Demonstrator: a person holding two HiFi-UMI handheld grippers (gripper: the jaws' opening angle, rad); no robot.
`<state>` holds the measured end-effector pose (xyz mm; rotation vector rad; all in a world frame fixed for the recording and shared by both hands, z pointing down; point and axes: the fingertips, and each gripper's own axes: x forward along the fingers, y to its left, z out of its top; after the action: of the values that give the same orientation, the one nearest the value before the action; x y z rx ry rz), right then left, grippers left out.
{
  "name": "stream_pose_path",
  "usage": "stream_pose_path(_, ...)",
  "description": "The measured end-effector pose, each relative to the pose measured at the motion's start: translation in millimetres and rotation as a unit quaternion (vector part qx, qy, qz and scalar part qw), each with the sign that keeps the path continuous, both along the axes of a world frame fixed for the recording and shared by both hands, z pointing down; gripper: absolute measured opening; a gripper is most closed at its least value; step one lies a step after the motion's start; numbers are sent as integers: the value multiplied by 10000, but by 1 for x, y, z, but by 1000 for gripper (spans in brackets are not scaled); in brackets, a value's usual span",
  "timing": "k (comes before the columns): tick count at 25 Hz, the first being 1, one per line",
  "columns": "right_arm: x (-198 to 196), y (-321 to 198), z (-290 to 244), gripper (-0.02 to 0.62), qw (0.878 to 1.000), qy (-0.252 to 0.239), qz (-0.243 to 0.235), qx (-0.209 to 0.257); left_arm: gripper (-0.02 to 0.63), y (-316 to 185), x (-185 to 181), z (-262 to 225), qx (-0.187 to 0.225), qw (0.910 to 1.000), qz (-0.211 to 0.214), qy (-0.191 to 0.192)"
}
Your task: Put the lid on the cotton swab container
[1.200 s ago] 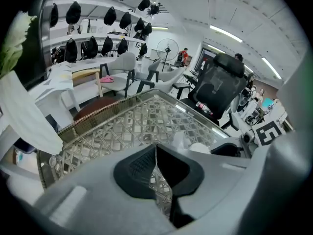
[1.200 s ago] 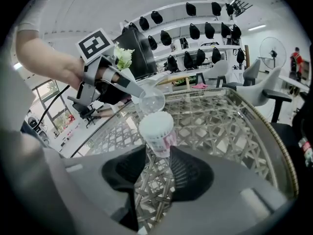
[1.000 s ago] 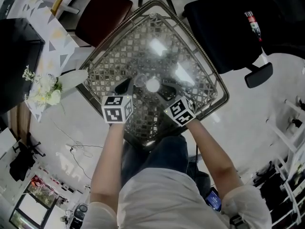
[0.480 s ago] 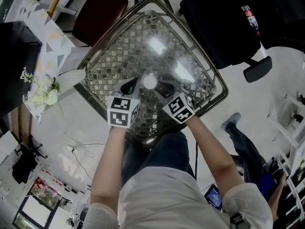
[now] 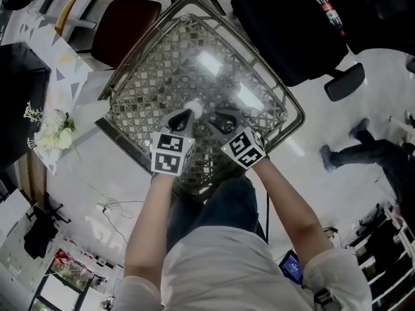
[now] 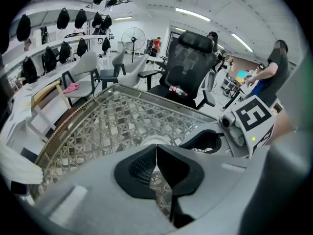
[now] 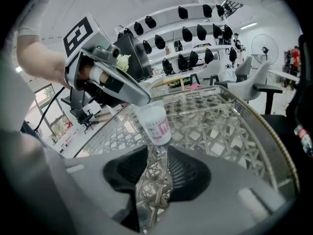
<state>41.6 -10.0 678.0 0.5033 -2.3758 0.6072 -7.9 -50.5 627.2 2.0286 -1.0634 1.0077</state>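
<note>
looking steeply down on a large lattice-topped table point(image 5: 194, 50), both grippers over its near half. changed within the last second: left gripper point(image 6: 155, 154) carried sideways to the cotton swab container point(image 7: 155, 125), fingers pressed flat together, tip now lying across its top. right gripper point(image 7: 157, 153) just closed a little, fingers still apart, only table between them, container just beyond their tips and ungripped. probably the closing step nearly done: pressing down, no longer fetching. small white container with a pink label point(image 7: 164, 127), seemingly standing on the table between the grippers. contents hidden behind opaque walls. lid point(image 7: 149, 110) apparently on top, under the left tip; fully seated or not, impossible to tell.
</note>
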Motion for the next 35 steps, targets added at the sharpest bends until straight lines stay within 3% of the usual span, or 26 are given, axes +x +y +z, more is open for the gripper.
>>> stream_pose_path(19, 37, 0, 2, 123, 9990, 21, 445, 16, 8, 9, 16, 17, -152, 9993, 265, -195)
stream_pose_path(35, 26, 8, -32, 123, 9977, -18, 651, 163, 8, 13, 3, -19, 249, 9991, -43, 326)
